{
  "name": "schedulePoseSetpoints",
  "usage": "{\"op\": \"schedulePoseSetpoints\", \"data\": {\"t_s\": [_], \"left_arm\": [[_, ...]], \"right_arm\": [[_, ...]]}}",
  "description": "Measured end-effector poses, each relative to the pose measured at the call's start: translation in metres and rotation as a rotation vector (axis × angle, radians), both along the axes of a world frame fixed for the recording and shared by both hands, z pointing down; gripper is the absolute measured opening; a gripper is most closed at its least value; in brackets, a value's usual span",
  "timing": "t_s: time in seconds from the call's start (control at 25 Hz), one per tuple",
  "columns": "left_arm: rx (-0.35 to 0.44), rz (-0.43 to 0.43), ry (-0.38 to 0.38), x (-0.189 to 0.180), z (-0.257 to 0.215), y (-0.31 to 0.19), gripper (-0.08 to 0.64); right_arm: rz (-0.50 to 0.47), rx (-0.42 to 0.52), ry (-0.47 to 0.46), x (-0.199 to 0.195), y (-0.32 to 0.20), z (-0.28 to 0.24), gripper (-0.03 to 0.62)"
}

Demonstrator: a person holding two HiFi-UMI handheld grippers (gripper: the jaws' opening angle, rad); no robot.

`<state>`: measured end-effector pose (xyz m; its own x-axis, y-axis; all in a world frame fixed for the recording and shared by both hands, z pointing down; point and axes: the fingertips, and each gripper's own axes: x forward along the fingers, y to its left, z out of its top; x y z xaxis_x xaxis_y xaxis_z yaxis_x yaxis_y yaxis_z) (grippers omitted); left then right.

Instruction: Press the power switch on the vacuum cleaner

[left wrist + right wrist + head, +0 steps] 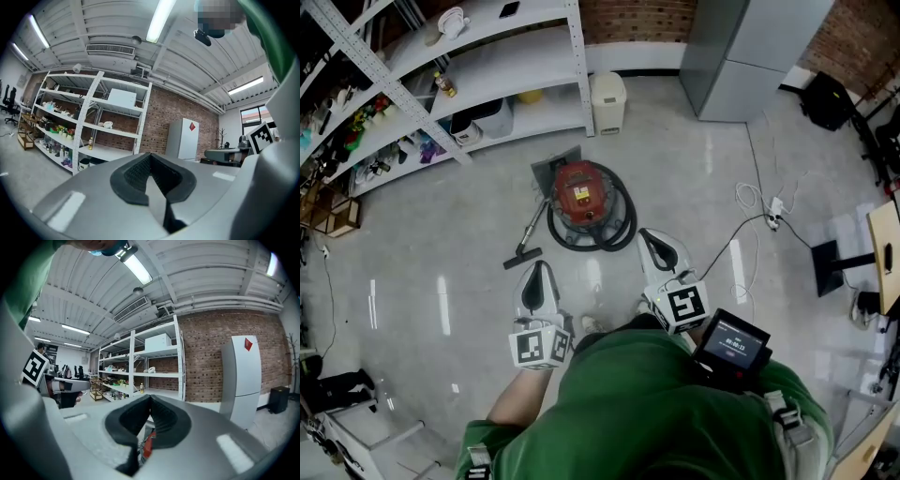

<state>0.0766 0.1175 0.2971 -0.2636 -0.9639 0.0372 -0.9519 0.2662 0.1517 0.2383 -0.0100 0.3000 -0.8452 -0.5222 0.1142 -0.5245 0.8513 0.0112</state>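
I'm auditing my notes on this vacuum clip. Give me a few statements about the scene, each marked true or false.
1. A black hose coils around the red vacuum cleaner. True.
2. The right gripper presses on the vacuum cleaner's top. False: it is held apart from it and touches nothing.
3. The left gripper and the right gripper both have their jaws together and hold nothing. True.
4. The white bin stands on a shelf. False: it stands on the floor beside the shelving.
5. The floor nozzle lies at the vacuum cleaner's right in the head view. False: it lies at its left.
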Motion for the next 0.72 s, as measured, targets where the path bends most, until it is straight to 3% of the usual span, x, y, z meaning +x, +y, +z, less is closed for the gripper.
{"op": "schedulePoseSetpoints", "data": {"t_s": [0.32, 0.72], "left_arm": [[0.022, 0.011, -0.009, 0.062, -0.007, -0.036, 0.008], [0.029, 0.043, -0.008, 0.109, 0.002, -0.060, 0.008]], "right_arm": [[-0.009, 0.032, -0.024, 0.059, -0.015, -0.013, 0.002], [0.005, 0.002, -0.063, 0.105, -0.013, -0.018, 0.002]]}}
